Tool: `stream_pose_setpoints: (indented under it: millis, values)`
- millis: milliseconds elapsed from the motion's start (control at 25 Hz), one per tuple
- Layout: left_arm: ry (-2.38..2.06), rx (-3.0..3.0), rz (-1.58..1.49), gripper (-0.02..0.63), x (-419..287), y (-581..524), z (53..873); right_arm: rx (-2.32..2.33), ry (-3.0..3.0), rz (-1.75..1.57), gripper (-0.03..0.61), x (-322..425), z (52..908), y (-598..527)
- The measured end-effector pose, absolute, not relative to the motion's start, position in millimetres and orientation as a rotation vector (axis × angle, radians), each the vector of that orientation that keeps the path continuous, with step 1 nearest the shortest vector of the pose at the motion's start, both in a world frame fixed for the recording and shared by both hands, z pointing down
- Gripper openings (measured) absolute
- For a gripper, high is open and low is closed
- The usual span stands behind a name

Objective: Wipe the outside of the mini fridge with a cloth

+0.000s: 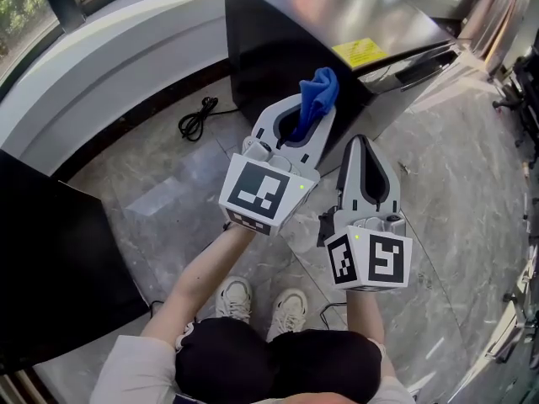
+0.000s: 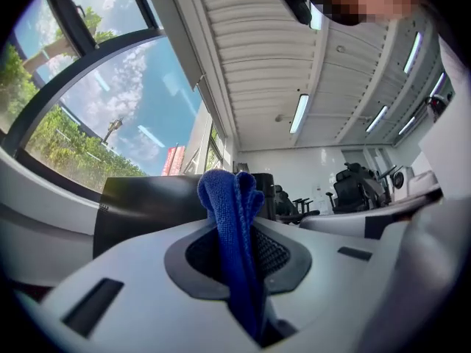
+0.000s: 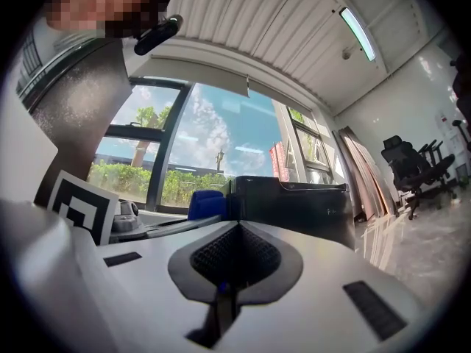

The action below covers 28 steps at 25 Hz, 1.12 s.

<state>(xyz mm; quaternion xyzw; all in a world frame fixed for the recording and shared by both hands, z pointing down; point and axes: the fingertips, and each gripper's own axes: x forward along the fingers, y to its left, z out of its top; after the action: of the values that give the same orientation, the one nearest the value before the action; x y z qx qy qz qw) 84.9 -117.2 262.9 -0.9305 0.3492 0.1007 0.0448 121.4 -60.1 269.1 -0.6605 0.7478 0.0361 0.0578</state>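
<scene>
The black mini fridge (image 1: pixel 290 36) stands on the floor ahead of me, with a shiny top and a yellow sticker (image 1: pixel 360 52). My left gripper (image 1: pixel 313 108) is shut on a blue cloth (image 1: pixel 320 91), and the cloth's bunched end pokes out beyond the jaw tips close to the fridge's front side. In the left gripper view the cloth (image 2: pixel 234 230) rises between the jaws with the fridge (image 2: pixel 147 201) behind it. My right gripper (image 1: pixel 363 146) is shut with nothing in it, held lower right of the left one. From the right gripper view the fridge (image 3: pixel 302 208) is ahead.
A black power cable (image 1: pixel 197 118) lies coiled on the marble floor left of the fridge. A dark panel (image 1: pixel 50 259) fills the lower left. A curved white ledge (image 1: pixel 101 66) runs along the window. My feet in white shoes (image 1: pixel 261 301) stand below the grippers.
</scene>
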Motion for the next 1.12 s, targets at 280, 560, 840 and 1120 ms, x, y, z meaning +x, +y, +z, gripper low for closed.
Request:
stream_pose_setpoints:
  millis: [280,560,840,1120]
  values:
    - [0.991,-2.876,0.323,0.057,103,-92,261,-1.997,2.259,0.091,0.011,125,271,-54]
    - [0.952,-2.890,0.334,0.057,110,-81,258,-2.007,2.238,0.072,0.011,132,272,-50]
    - [0.920,-2.931,0.376,0.057,106,-79,255,-1.997,2.238,0.054,0.011,131,273,-49]
    - [0.961,-2.921,0.497,0.057,82,-93,253,-1.980,2.273,0.055,0.011,121,279,-55]
